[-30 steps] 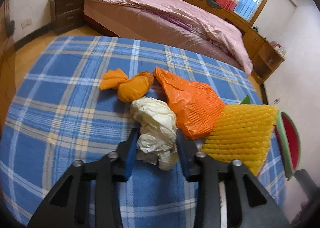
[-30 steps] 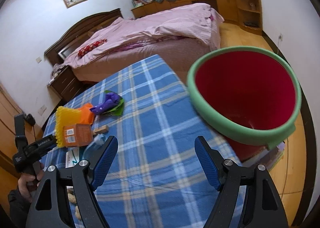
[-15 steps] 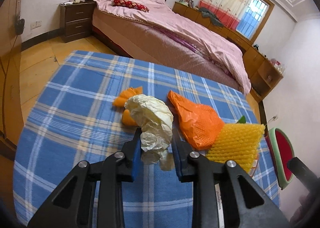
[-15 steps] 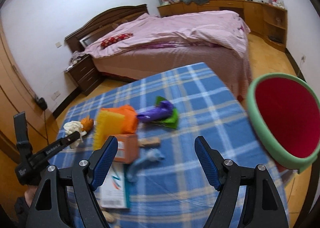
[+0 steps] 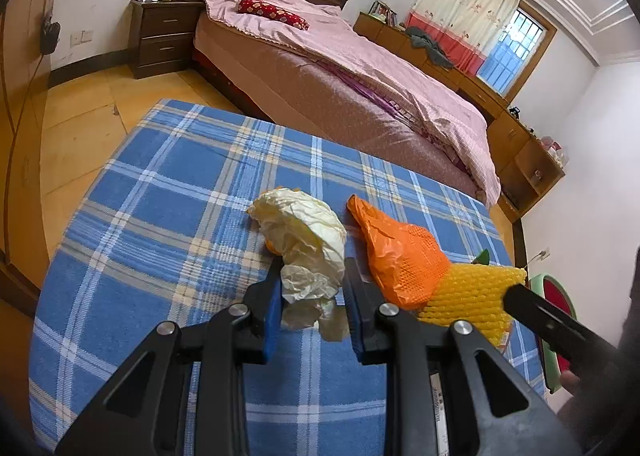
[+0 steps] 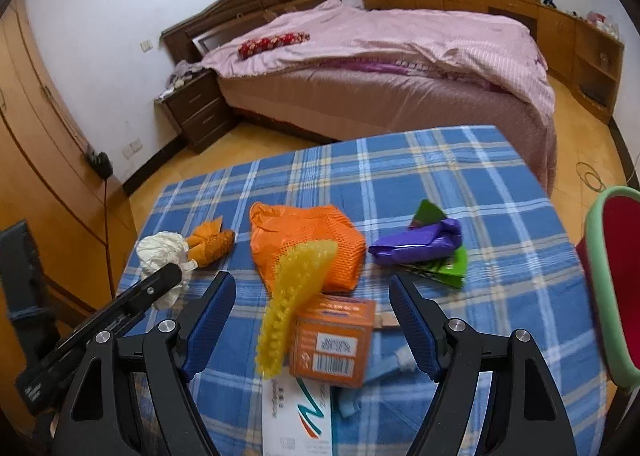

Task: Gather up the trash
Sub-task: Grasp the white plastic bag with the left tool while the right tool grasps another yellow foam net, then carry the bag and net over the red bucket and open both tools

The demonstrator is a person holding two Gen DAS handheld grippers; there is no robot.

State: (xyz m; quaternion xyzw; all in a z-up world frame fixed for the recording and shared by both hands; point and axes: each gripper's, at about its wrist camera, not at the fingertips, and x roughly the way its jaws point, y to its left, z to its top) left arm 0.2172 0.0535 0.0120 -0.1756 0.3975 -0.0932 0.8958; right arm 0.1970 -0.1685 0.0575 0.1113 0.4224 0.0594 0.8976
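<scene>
Left wrist view: left claw [image 5: 312,296] clenched on crumpled white paper wad [image 5: 304,236], held just above blue plaid desk [image 5: 160,216], beside orange bag [image 5: 400,256]. Right claw [image 6: 312,316] released, nothing btwn pads, over orange box [image 6: 332,340] & yellow foam net [image 6: 296,284]. Bin [image 6: 612,276] at desk's right edge.

The left gripper [image 5: 312,288] is black plastic with blue ribbed pads and round silver screws. The right gripper [image 6: 312,316] looks the same.
</scene>
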